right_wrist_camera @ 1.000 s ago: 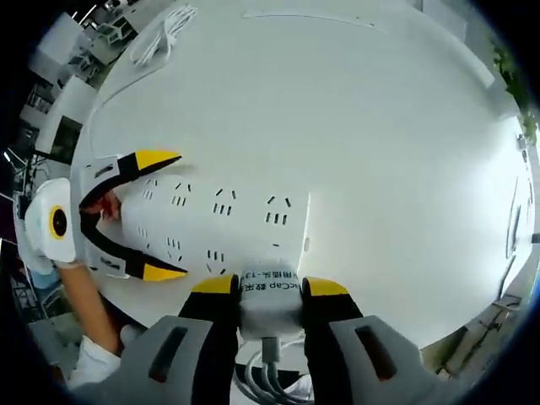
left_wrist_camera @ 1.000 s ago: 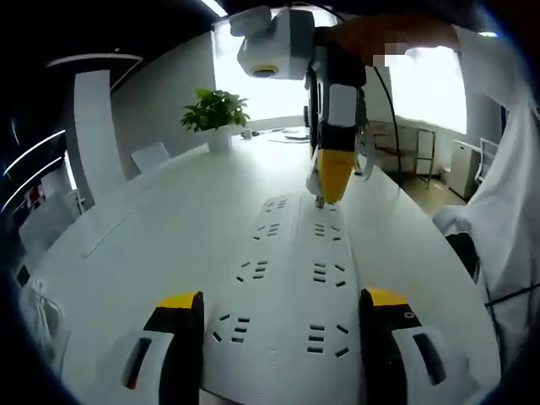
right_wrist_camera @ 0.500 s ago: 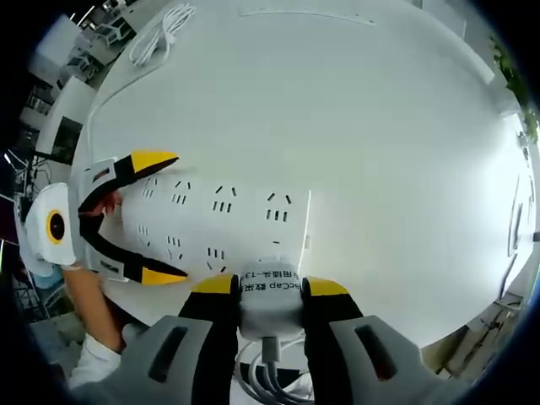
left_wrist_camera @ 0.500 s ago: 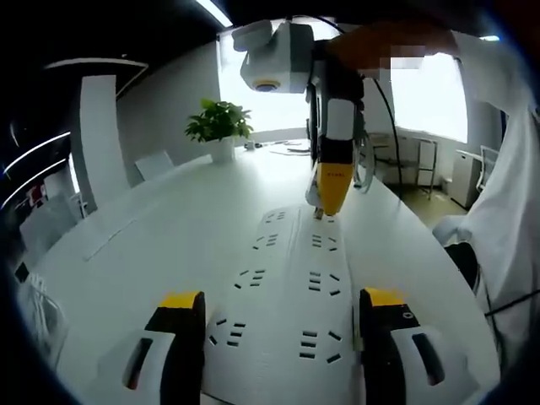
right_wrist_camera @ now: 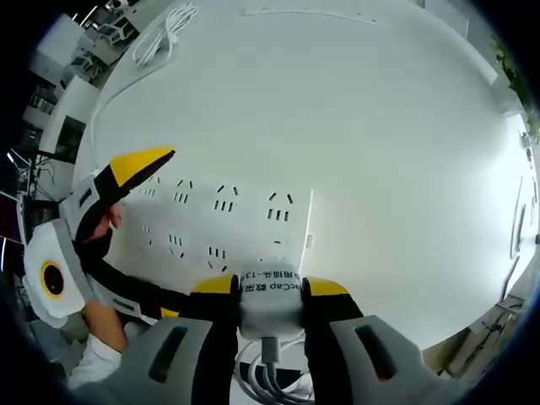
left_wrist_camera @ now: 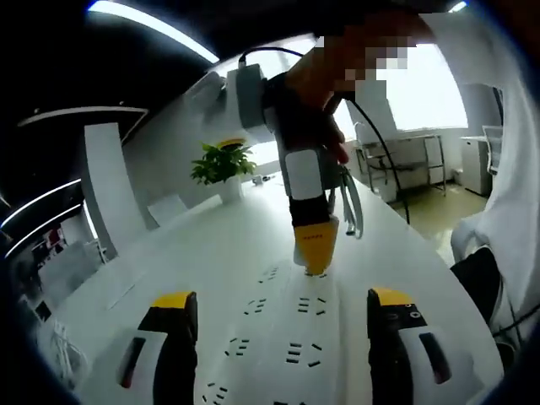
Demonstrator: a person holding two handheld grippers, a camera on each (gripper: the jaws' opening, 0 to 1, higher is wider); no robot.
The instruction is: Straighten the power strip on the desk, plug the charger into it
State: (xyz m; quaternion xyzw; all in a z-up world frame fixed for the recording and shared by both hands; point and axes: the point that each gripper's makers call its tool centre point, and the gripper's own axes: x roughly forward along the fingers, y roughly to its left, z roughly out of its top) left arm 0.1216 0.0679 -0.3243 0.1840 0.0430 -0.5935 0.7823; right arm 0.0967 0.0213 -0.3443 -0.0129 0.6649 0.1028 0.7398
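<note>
While my left gripper [right_wrist_camera: 135, 224] straddles the near end of the power strip [right_wrist_camera: 224, 224], its jaws stand wide apart on either side of the strip's body, holding nothing; in the left gripper view the same strip [left_wrist_camera: 287, 337] runs away between my jaws toward twelve o'clock on the white desk [right_wrist_camera: 354, 101]. I judge the strip a rigid, light plastic slab that would skate on this smooth top, so its long side edges are where to brace it, never the socket face. Farther right, my right gripper [right_wrist_camera: 268, 291] is clamped on the charger [right_wrist_camera: 268, 291], a small hard white block with a printed label, its cable [right_wrist_camera: 268, 371] trailing back at six o'clock. Seen from the left gripper view, that right gripper [left_wrist_camera: 312, 245] stands upright over the far sockets at twelve o'clock. Gripped across its flat sides, the charger should stay square, though I reckon the glossy shell could slip if pushed off-axis. A coiled white cord [right_wrist_camera: 164, 29] lies at eleven o'clock, well apart.
</note>
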